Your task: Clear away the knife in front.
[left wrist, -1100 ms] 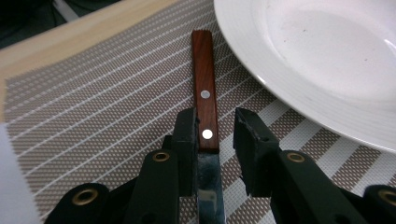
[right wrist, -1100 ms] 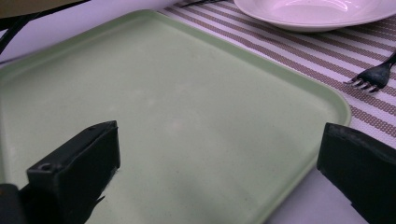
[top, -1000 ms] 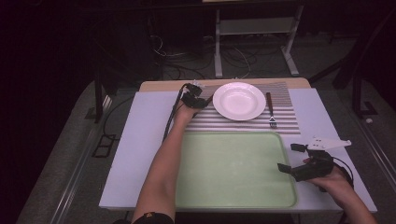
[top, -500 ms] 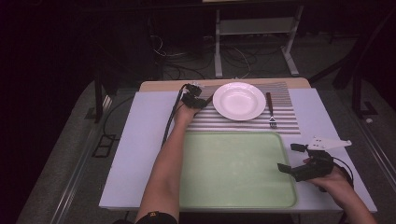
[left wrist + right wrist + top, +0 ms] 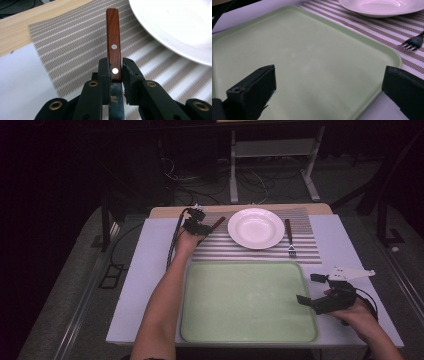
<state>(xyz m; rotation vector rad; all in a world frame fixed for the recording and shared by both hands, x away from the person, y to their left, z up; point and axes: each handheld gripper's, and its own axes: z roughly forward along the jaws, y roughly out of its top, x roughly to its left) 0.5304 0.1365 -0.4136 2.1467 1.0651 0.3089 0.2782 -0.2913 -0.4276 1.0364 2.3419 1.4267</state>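
A knife with a reddish wooden handle (image 5: pixel 113 42) and two metal rivets lies over the striped placemat (image 5: pixel 72 42), left of the white plate (image 5: pixel 256 227). My left gripper (image 5: pixel 115 71) is shut on the handle's near end, the blade running back between its jaws. In the high view that left gripper (image 5: pixel 197 226) sits at the mat's left end with the knife handle (image 5: pixel 217 222) sticking out toward the plate. My right gripper (image 5: pixel 310 290) stands open over the right edge of the pale green tray (image 5: pixel 250 320), nothing between its jaws.
A fork (image 5: pixel 289 237) with a dark handle lies on the placemat right of the plate; its tines (image 5: pixel 409 45) show in the right gripper view. The tray (image 5: pixel 299 57) takes up the near middle of the white table (image 5: pixel 145 270). A wooden strip (image 5: pixel 30 27) edges the table's far side.
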